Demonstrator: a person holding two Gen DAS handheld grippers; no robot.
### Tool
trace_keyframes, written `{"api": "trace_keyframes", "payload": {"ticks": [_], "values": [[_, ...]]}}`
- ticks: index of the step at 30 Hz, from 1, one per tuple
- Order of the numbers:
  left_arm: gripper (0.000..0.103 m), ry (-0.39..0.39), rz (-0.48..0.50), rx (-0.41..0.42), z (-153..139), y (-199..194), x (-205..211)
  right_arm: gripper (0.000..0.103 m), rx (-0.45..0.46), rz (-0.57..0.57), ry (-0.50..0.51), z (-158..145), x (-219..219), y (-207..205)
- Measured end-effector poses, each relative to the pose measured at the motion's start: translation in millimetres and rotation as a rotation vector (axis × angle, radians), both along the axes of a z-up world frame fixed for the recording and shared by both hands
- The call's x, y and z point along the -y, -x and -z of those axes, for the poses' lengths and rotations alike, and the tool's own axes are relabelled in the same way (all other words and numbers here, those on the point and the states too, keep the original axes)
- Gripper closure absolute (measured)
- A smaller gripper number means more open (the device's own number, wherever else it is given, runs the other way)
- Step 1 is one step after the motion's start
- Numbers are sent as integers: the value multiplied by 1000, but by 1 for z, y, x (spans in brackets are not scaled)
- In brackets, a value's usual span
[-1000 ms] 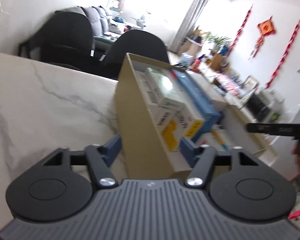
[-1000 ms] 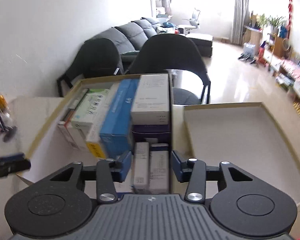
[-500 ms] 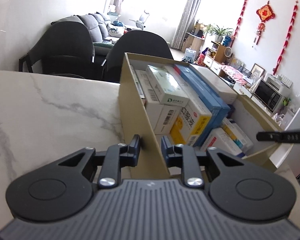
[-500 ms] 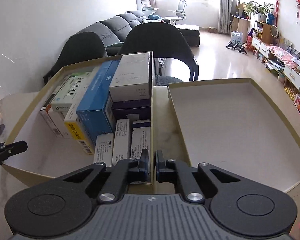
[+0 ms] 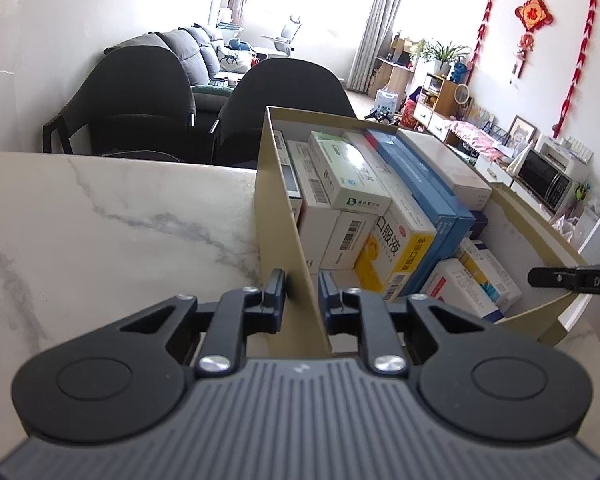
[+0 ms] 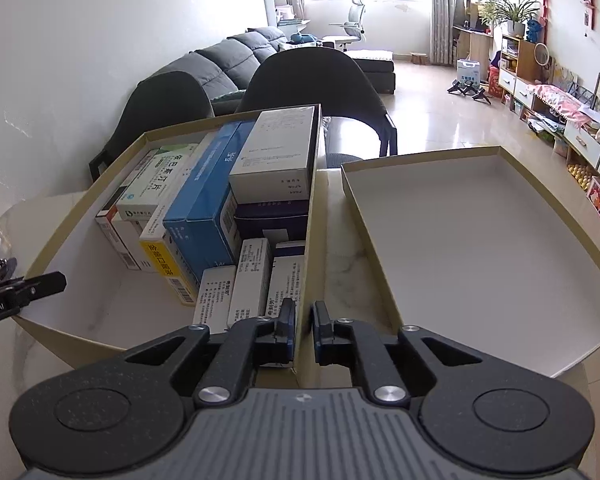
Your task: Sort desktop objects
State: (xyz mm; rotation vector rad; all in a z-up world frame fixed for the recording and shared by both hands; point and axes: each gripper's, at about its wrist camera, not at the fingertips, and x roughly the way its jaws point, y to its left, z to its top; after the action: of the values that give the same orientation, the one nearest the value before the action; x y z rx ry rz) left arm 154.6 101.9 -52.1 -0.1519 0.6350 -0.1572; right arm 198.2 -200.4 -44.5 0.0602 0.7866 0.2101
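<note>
While both grippers, left gripper (image 5: pixel 302 294) and right gripper (image 6: pixel 303 326), seemingly pinch opposite walls, the medicine-filled cardboard box (image 6: pixel 311 216) lies between them.

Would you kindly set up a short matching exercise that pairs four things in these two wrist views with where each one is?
Things:
1. left gripper
2. right gripper
3. yellow medicine box
4. empty box lid

Places:
A. on the table, right of the full box
B. clamped on the full box's right wall
C. inside the full box
D. clamped on the full box's left wall

Pairs: 1-D, 2-B, 3-C, 4-A
</note>
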Motion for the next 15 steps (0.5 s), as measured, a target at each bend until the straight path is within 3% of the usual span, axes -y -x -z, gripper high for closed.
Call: {"api": "trace_keyframes", "payload": {"ticks": [4, 7, 10, 11, 13, 15], "values": [[86, -11, -10, -2, -2, 3, 1, 83, 5, 0, -28, 0, 2, 1], [84, -20, -20, -3, -4, 5, 1, 82, 10, -7, -28, -2, 1, 3], [70, -28, -30, -4, -6, 7, 2, 81, 16, -8, -41, -6, 3, 7], [59, -31, -33, -4, -7, 8, 2, 81, 20, -9, -46, -8, 4, 9], [57, -37, -39, -4, -8, 10, 3, 68, 23, -11, -58, -10, 6, 13], [46, -43, -46, -4, -10, 11, 3, 54, 19, -7, -75, -12, 9, 17]]}}
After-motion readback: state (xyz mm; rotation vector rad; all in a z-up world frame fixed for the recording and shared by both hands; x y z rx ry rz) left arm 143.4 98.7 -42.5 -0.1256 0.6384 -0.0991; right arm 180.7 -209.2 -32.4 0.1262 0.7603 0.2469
